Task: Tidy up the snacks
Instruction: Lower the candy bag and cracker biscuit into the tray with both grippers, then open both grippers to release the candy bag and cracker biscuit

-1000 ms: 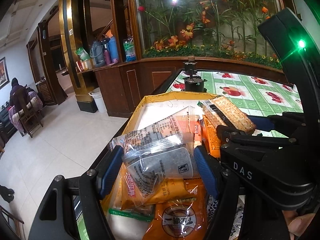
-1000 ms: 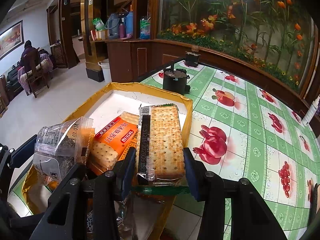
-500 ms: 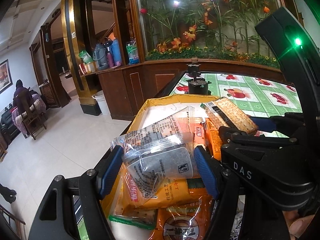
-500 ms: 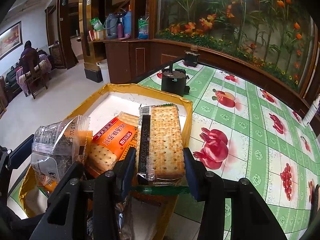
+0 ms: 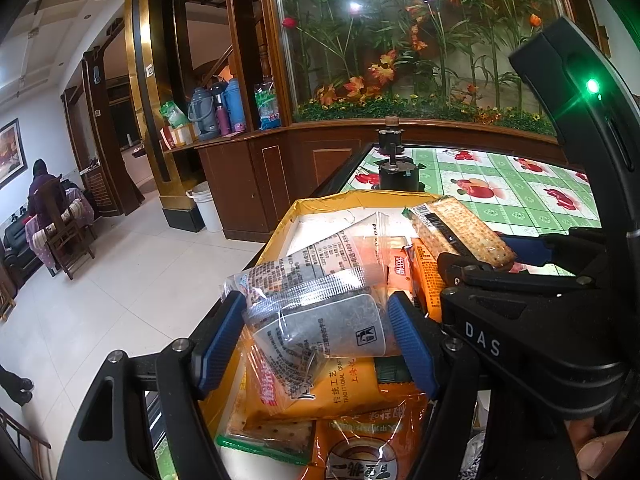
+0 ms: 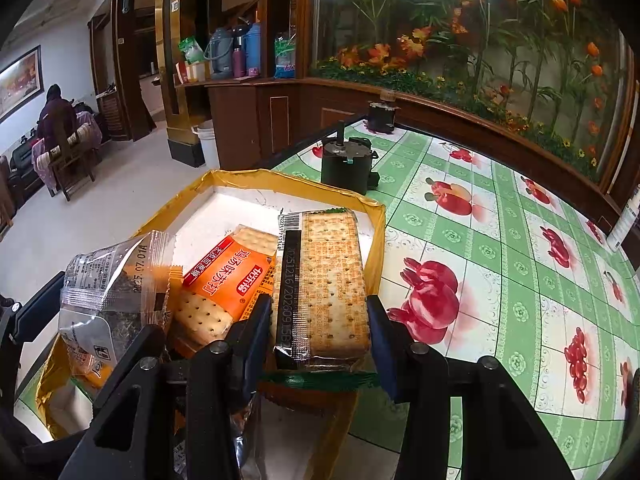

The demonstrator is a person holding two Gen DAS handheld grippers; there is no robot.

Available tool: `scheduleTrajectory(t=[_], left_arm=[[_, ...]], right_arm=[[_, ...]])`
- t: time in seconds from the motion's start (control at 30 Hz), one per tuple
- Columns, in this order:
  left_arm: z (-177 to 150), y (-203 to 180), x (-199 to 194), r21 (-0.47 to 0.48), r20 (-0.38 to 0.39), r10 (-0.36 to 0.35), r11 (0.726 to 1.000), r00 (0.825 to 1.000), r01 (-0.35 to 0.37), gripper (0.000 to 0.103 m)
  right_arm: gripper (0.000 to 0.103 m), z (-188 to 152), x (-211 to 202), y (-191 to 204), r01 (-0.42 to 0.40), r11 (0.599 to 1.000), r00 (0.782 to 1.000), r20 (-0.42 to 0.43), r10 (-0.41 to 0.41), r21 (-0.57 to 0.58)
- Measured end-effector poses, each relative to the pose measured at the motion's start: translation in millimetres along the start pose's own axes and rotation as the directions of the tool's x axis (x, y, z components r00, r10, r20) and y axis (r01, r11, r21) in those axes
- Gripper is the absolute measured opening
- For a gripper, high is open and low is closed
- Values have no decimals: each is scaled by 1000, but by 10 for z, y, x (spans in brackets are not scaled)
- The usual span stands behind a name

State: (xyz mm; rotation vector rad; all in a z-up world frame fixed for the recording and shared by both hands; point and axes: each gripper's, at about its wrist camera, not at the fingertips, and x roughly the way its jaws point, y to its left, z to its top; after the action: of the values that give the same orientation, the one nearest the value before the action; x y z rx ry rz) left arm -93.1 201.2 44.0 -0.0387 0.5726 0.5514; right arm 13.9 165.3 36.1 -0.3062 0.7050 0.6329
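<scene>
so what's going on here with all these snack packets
A person is sorting snacks with a handheld gripper in each hand. The left gripper is closed on a clear packet with dark contents, and the right gripper is closed on a clear-wrapped cracker pack. Both packets are held over a shallow yellow-rimmed box on the fruit-print tablecloth, where an orange cracker packet and other snacks lie piled.

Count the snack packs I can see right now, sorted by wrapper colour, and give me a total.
Clear wrapper, held in grippers: 2 (seaweed pack, cracker pack)
Orange wrapper: 3 (cracker pack, pouch, round-logo pack)
Green-edged wrapper: 1 (biscuit pack)
Total: 6, though others may lie hidden underneath.
</scene>
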Motion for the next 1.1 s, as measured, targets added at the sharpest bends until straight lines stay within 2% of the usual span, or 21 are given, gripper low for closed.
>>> scheduleTrajectory(t=[0.57,0.63,0.9,1.03,1.1], left_arm=[[27,-22,-25,-11,-3,-1,1000,1000,1,76],[39,-17,-32,-17,-3,3,1000,1000,-3,80],[26,-21,-74,-19,-9,2,1000,1000,-2,81],[15,-43,-158,-8,7,14,1000,1000,-14,82],[19,-69,-209,4,19,22,1000,1000,-22,82]], right_arm=[[51,24,29,-11,-11,1000,1000,1,11,16],[51,-5,-13,-10,-14,1000,1000,4,14,19],[52,-44,-180,-4,-28,1000,999,37,27,12],[65,-78,-303,-3,-39,999,997,63,38,11],[65,-97,-364,-11,-44,999,996,77,42,13]])
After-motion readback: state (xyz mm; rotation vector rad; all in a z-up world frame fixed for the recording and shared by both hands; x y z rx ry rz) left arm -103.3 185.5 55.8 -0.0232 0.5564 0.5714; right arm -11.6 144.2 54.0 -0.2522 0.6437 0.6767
